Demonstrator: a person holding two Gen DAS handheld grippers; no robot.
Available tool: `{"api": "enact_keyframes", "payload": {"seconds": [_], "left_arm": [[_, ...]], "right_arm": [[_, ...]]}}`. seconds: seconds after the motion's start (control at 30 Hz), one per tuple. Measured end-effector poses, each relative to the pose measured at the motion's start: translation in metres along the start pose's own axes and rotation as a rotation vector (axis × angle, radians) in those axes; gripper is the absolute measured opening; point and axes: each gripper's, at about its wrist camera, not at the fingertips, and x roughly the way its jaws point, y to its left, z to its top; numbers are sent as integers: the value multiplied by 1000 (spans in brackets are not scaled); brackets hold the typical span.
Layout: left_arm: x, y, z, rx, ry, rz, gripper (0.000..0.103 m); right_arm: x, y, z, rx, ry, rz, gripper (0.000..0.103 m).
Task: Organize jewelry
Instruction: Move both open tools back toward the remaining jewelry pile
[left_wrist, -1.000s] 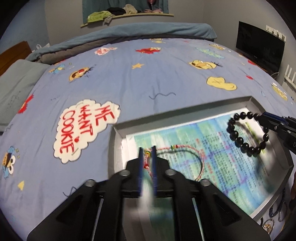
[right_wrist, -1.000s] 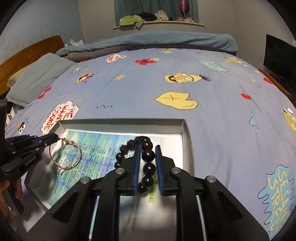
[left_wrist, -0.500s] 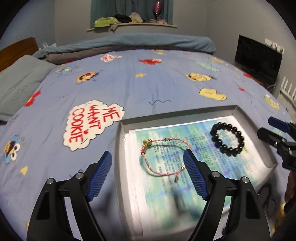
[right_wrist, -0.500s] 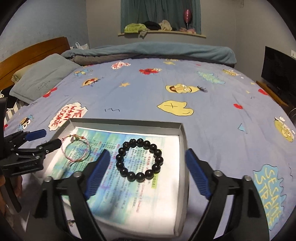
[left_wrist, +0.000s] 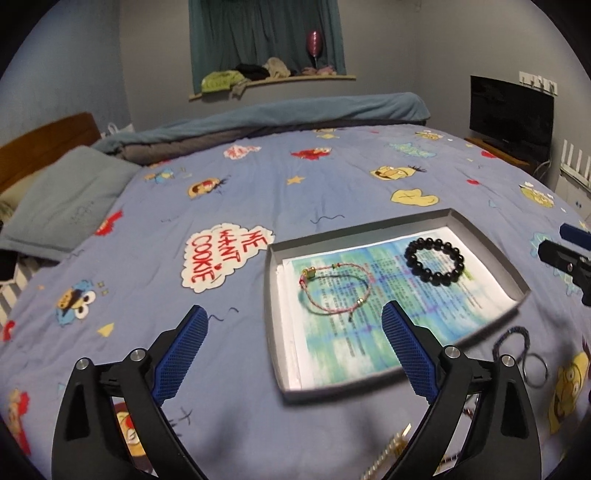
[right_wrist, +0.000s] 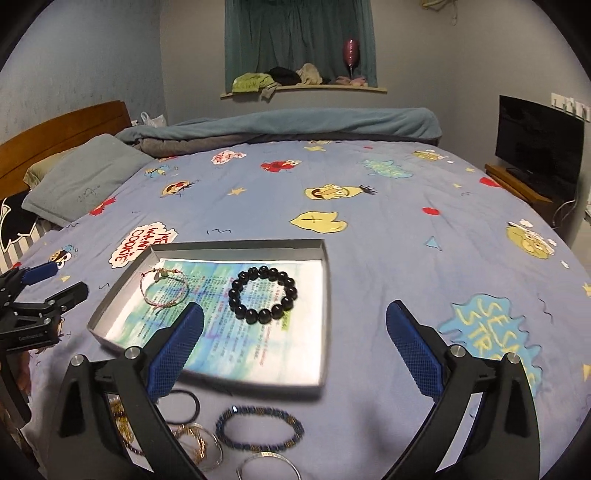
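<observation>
A bedroom, and the work goes on atop a blue cartoon bedspread (right_wrist: 388, 177). Nearest to me, in front of the grey tray (right_wrist: 325, 280), lies the loose heap not yet sorted: a blue beaded bracelet (right_wrist: 259, 428), a black hair tie (right_wrist: 184, 404), some gold and silver bangles (right_wrist: 201, 445). The right gripper (right_wrist: 294, 343) partly covers them, and the frame edge cuts the pile off (how many pieces remain I cannot say). Both claws are released; their jaws have just been opening, with nothing between them. The left gripper (left_wrist: 293, 345) hangs off the tray's near left corner.

Inside the tray, on printed paper, the pink cord bracelet (left_wrist: 334, 291) lies at the left and the black bead bracelet (right_wrist: 263, 294) at the right, well apart. The bangles overlap, so I reckon a pinch there could lift two at once or snag the hair tie. The soft bedding could also let the shallow tray tip if it is bumped. The tray's near edge is blurred.
</observation>
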Motion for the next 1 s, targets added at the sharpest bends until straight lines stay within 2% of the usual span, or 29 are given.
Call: {"api": "enact_keyframes", "payload": {"seconds": [0.33,0.7,0.8,1.0], "left_arm": [[-24,2,-21,-24,0,-12,96],[-47,18,-57,-84,7,14,97],[-47,16,-68,-79,36,25,97],[-40,5,-99,-67,69,-14,98]], "right_arm": [[-37,-9,-20,-7,-49,-60,98],[-42,-6,-56,-38,36,-22,98],[-40,-5,-65,-46,65,-13,98],[-37,-5,-84,-60,94,-3,98]]}}
